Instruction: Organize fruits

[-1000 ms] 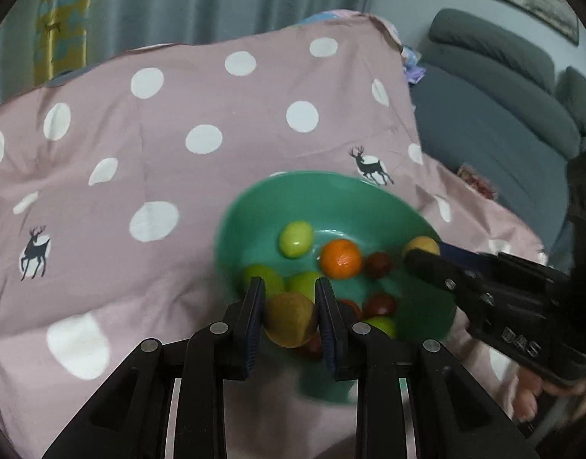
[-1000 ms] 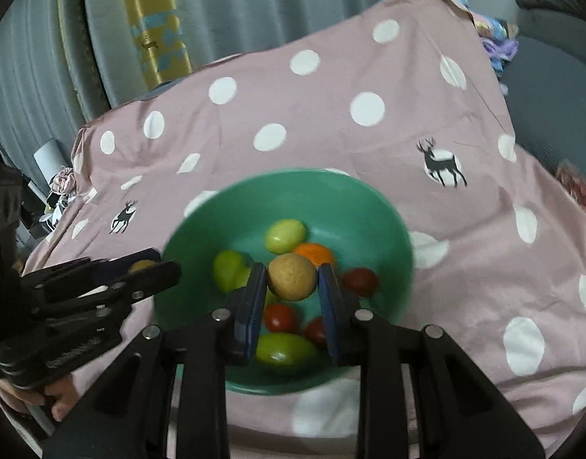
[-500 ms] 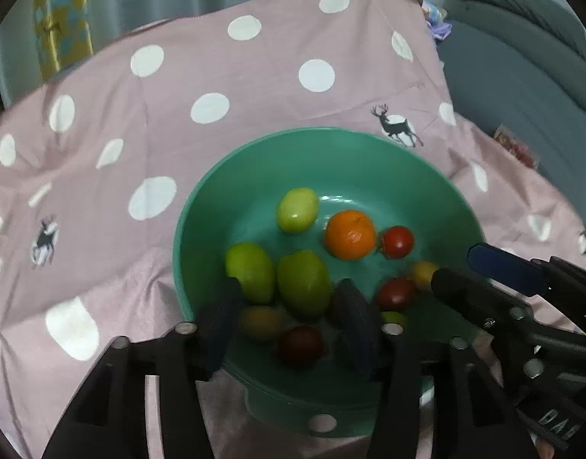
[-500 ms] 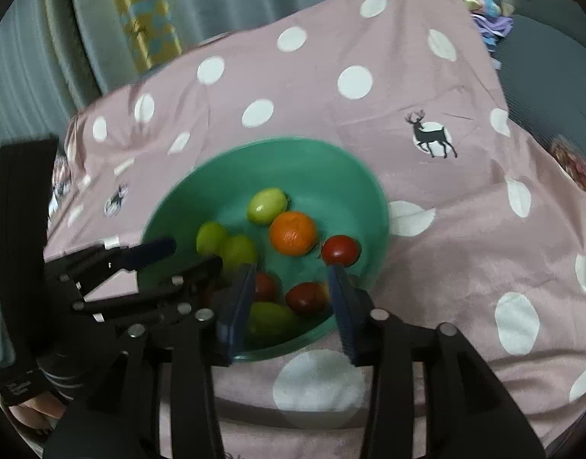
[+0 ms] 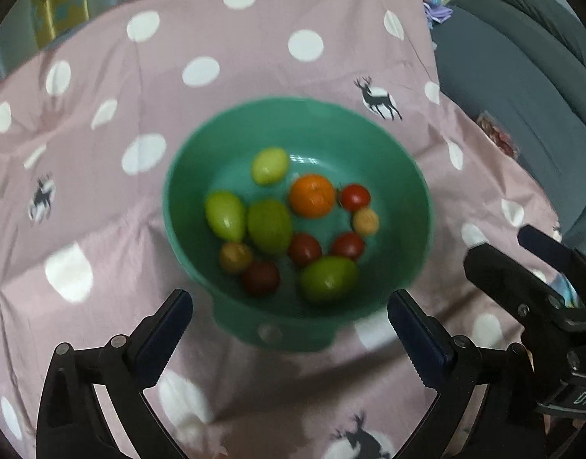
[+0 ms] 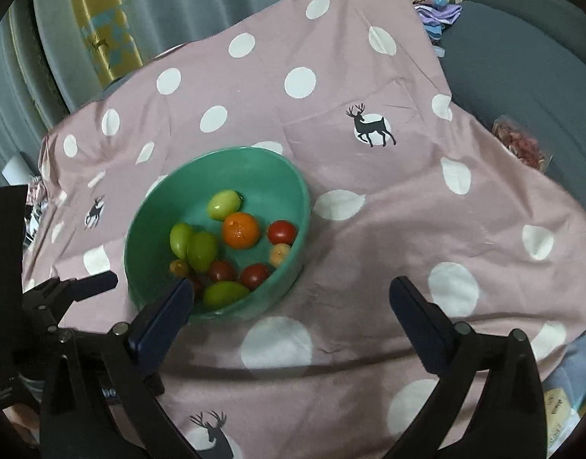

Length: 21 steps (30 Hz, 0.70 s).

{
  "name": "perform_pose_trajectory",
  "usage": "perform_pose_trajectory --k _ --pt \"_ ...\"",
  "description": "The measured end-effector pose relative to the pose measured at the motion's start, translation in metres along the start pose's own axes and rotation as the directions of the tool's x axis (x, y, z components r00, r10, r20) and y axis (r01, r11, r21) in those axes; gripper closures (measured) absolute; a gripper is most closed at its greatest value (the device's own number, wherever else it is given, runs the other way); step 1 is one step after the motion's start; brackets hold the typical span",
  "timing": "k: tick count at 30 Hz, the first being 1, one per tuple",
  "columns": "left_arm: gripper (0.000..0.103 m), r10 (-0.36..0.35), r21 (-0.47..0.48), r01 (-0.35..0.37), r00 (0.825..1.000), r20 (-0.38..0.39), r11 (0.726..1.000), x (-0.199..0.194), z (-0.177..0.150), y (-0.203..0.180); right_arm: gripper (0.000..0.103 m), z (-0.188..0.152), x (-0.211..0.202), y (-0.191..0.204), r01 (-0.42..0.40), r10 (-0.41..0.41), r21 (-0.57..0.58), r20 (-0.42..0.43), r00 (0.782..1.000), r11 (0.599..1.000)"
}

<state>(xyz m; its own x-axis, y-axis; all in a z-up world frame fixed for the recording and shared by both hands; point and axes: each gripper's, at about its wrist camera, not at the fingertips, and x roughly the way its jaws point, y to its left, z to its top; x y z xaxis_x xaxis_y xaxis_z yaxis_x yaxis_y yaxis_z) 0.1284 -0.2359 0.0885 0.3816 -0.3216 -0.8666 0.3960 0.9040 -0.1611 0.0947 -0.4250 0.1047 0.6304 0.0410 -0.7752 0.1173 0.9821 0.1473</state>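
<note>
With both grippers empty above the near edge of the pink spotted cloth [image 5: 254,57], everything turns on where the green bowl [image 5: 403,176] lies from each.

- Left gripper [image 5: 289,329]: bowl straight ahead, just past its tips. Jaws opening, spread wide, nothing between them.
- Right gripper [image 6: 291,306]: bowl ahead and off to its left; its left finger overlaps the near rim in view. Jaws opening, spread wide, only cloth between them.
- Fruit all in the bowl: orange [image 5: 312,195], green ones, small red ones, two brownish-yellow ones [image 5: 365,221]. None seen loose on the cloth.
- Left gripper squarer to the bowl; neither clearly nearer.

Against a second ago: each gripper then pinched a brownish round fruit over the bowl. Both fruits now lie inside, one by the left green fruit, one by the right wall. Both grippers have backed off towards the near edge.
</note>
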Motion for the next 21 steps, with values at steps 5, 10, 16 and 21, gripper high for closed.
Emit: perform_pose_trajectory --k 5,10,16,21 --pt "0.001 -0.002 -0.051 -0.002 0.998 -0.065 0.999 0.013 -0.01 0.003 0.0 -0.003 0.002 0.004 -0.017 0.016 -0.029 -0.03 0.999 0.999" --pt "0.001 0.026 -0.082 -0.033 0.996 -0.08 0.996 0.022 -0.016 0.013 0.0 -0.006 0.009 0.004 0.014 -0.015 -0.027 -0.07 0.997 1.0" --pt "0.001 -0.007 -0.13 -0.006 0.995 -0.1 0.992 0.027 -0.019 0.025 0.0 -0.006 0.013 0.003 0.035 -0.037 -0.02 -0.078 0.996 0.999" --pt "0.001 0.008 -0.129 -0.016 0.998 -0.061 0.992 0.023 -0.021 0.024 0.0 -0.008 0.017 0.002 0.057 -0.058 -0.018 -0.091 0.994 0.998"
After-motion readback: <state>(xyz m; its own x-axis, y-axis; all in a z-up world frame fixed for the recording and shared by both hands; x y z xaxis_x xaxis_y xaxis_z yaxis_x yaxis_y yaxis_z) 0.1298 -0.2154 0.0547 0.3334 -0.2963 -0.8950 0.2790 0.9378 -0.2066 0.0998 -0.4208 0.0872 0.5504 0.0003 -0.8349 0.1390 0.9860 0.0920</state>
